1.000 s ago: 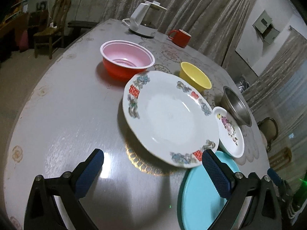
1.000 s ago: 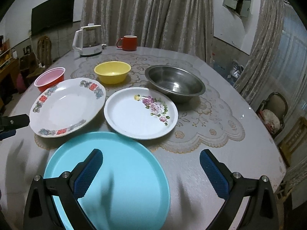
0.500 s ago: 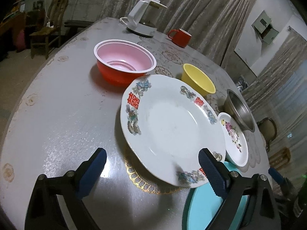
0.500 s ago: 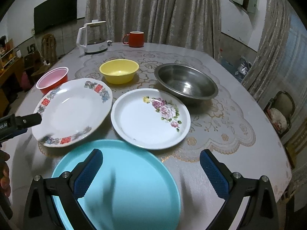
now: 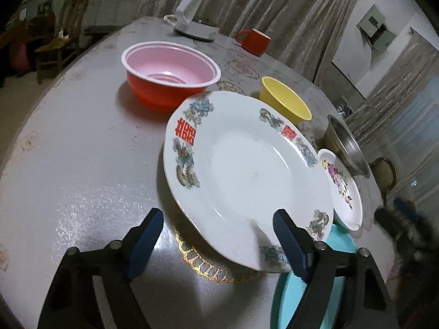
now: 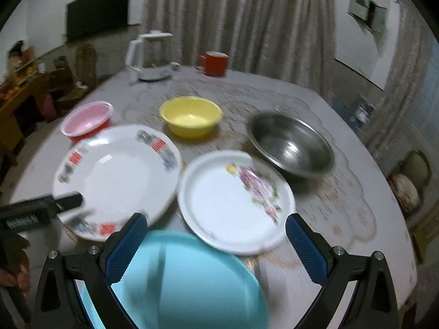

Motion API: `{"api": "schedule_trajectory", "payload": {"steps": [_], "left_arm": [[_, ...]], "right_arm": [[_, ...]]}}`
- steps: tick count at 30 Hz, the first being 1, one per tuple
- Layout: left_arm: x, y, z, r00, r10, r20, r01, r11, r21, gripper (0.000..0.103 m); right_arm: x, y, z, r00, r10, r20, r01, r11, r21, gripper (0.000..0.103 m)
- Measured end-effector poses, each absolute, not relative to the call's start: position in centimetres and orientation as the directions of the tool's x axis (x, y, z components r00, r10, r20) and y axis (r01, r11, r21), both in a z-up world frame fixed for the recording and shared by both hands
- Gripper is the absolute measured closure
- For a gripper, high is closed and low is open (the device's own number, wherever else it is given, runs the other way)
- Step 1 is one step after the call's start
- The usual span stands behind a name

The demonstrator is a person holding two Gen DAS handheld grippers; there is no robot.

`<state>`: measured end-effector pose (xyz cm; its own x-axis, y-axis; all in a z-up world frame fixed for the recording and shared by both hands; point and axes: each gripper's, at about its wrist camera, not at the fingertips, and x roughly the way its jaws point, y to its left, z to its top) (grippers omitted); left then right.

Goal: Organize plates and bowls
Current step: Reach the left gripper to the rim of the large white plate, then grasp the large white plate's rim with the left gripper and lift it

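Observation:
A large white plate with red and blue rim patterns (image 5: 247,170) (image 6: 115,175) lies on the table. My left gripper (image 5: 216,233) is open, its jaws either side of the plate's near edge. A smaller white plate with pink flowers (image 6: 233,200) (image 5: 343,189) lies to its right. A light blue plate (image 6: 186,282) (image 5: 310,288) lies nearest. My right gripper (image 6: 214,244) is open over the blue plate's far edge. A red bowl with pink inside (image 5: 170,74), a yellow bowl (image 6: 190,116) and a steel bowl (image 6: 290,144) stand behind.
A white kettle (image 6: 148,57) and a red mug (image 6: 214,63) stand at the table's far side by the curtain. The left gripper's tip (image 6: 65,201) shows in the right wrist view. Chairs stand around the round table (image 5: 82,148).
My left gripper has moved forward to the patterned plate's near edge. My right gripper has moved forward over the blue plate toward the flowered plate. Both stay open.

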<state>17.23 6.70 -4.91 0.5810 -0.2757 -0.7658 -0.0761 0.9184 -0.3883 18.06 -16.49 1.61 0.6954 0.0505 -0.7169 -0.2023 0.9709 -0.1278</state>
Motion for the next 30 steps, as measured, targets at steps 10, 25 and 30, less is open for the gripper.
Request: {"api": "schedule_trajectory", "payload": {"steps": [10, 25, 30], "left_arm": [[17.0, 6.7, -4.9, 0.585, -0.275, -0.763, -0.049, 0.927, -0.371, 0.031], [17.0, 7.5, -5.2, 0.576, -0.338, -0.744, -0.021, 0.904, -0.427, 0.060], [16.9, 7.3, -5.2, 0.584, -0.326, -0.743, -0.008, 0.913, -0.408, 0.063]], "right_arm": [[25.9, -12.7, 2.3, 0.717, 0.136, -0.684, -0.359, 0.913, -0.195, 0.023], [33.8, -10.7, -3.5, 0.389, 0.326, -0.861, -0.491, 0.865, 0.106, 0.064], [33.8, -9.2, -3.7, 0.368, 0.309, -0.877, -0.551, 0.832, 0.062, 0.066]]}}
